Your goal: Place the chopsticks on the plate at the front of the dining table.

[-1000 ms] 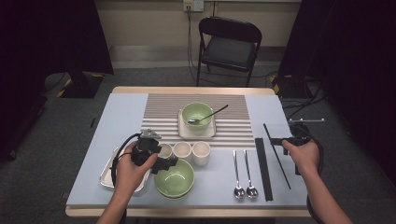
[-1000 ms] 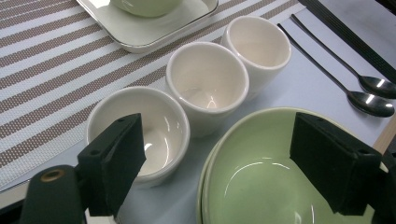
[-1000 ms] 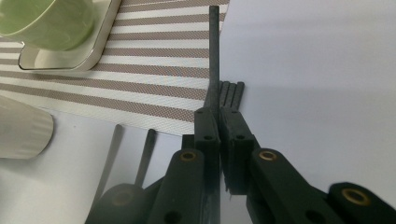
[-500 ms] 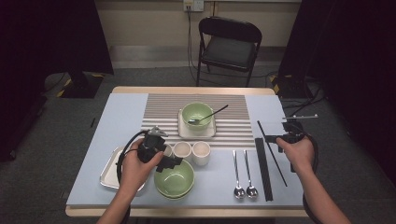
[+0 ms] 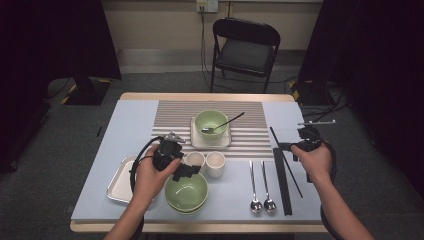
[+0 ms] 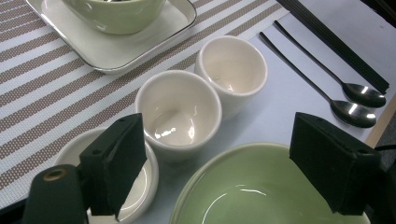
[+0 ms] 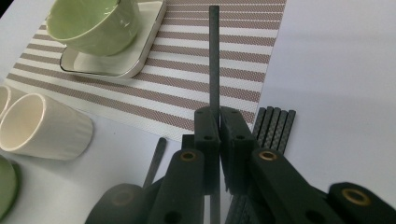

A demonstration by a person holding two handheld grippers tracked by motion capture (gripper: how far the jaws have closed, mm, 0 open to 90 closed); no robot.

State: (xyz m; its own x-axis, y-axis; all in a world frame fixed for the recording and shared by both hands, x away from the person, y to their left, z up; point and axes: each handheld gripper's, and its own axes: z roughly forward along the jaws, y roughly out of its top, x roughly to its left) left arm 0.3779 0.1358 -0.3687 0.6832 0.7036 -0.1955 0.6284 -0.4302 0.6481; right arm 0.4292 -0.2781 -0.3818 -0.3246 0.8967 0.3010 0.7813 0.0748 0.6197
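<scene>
1. Chopstick (image 7: pixel 214 60) is pinched in the right gripper (image 7: pixel 218 122), jaws pressed together on it. It sticks out past the jaw tips toward the striped placemat (image 7: pixel 177 88).
2. Change over the last second: the right hand (image 5: pixel 314 159) went from resting by the chopstick bundle to slightly up and toward the far side. In the high view the stick (image 5: pixel 286 161) now lies at a steeper diagonal across the bundle (image 5: pixel 281 180) than it did before.
3. Reading: one stick looks separated from the pack and lifted. Placement beside a setting is probably next; nothing set down yet.
4. Left gripper (image 6: pixel 219 170): jaws spread wide, holding nothing. It hovers above the near green bowl (image 6: pixel 261 186) and the small dish (image 6: pixel 140 186); hardly moved.
5. View differences:
   - Right gripper view shows the pinch itself, plus the remaining sticks (image 7: pixel 275 126) lying flat just beside the jaws. The high view can't resolve that.
   - Left gripper view shows both white cups (image 6: pixel 180 114) empty, and two spoons (image 6: pixel 359 100) near the table edge.
   - High view gives layout: far bowl with spoon on its square plate (image 5: pixel 197 140), metal tray (image 5: pixel 120 180) at left.
</scene>
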